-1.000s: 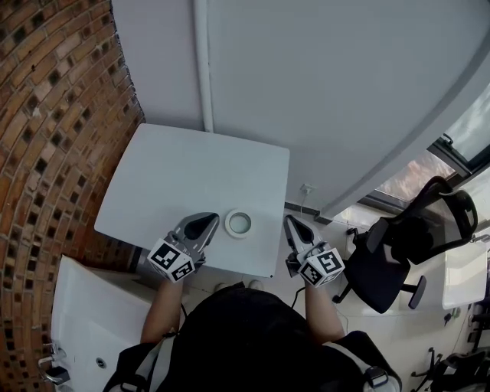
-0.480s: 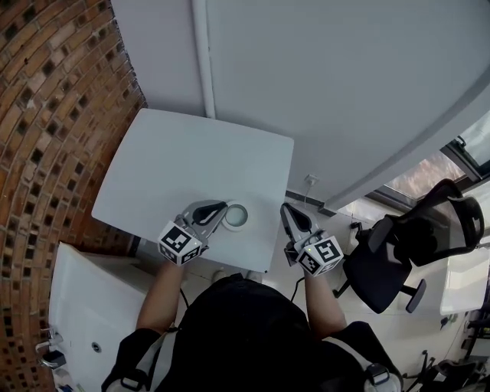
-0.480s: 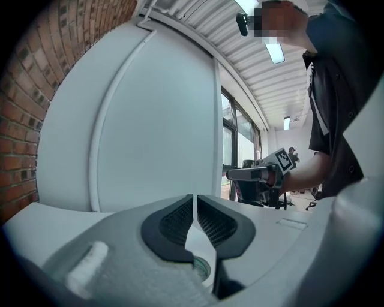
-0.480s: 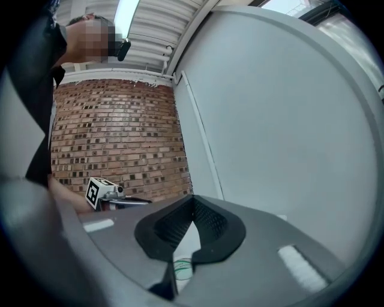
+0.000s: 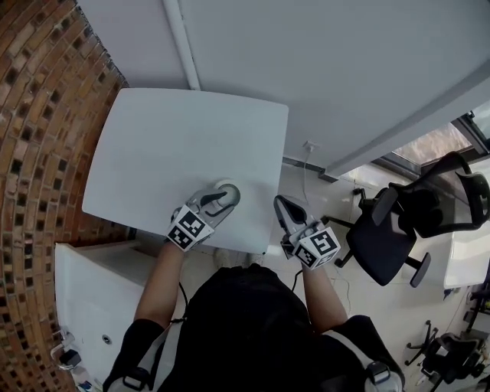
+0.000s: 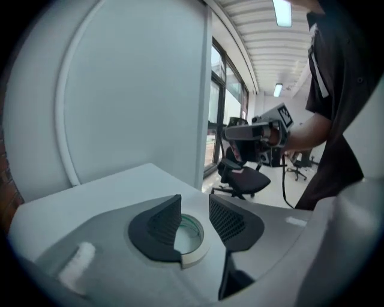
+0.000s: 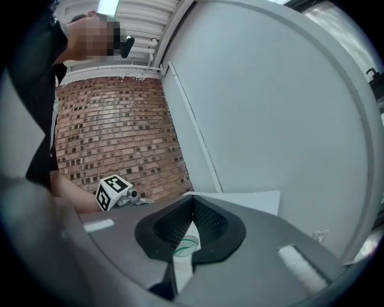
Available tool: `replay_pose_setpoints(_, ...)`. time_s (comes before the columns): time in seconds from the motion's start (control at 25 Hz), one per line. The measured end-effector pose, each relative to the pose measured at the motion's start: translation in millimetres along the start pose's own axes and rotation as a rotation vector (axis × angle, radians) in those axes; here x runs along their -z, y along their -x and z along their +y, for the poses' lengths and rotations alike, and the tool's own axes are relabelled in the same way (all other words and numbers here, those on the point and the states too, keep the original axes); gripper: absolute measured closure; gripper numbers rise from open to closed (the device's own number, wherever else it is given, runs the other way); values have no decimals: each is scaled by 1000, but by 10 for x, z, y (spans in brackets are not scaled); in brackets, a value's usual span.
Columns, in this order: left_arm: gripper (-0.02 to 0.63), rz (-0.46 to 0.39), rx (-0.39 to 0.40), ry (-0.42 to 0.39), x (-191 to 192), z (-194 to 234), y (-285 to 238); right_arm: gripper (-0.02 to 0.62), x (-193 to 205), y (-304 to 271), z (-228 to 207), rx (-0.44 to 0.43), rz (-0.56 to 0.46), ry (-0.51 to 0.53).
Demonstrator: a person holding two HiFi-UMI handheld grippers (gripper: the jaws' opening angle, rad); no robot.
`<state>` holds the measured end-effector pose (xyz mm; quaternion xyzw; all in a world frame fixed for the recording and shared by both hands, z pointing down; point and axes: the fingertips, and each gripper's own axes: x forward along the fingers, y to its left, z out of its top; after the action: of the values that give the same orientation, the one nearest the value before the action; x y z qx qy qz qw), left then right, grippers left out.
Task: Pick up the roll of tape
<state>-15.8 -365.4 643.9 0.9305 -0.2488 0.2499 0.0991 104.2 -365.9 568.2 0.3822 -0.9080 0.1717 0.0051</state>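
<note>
Now, left tongs (image 6: 195, 207) just opening over round pale tape roll (image 6: 201, 252); right tongs (image 7: 192, 201) clenched.

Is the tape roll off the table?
No, the tape roll lies flat on the table between the left gripper's jaws, which have just been opening.

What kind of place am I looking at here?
Probably an office or lab: a white table by a brick wall, a swivel chair, tall windows and ceiling strip lights.
</note>
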Motion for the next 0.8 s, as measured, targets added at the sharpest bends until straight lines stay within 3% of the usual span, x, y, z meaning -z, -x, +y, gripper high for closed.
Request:
replay_pose_setpoints(0.4,417,538,238,-320,839,-282,-532,591,272,252,-118,64,28,-55)
replay_pose_setpoints(0.56,419,678,295,-422,1098,-331,-614,589,316,311,-89,73,31,-55)
replay_pose_setpoints(0.8,466,859,297,-569,1285,-297,-647,589,361,378,-103,87,47,-60)
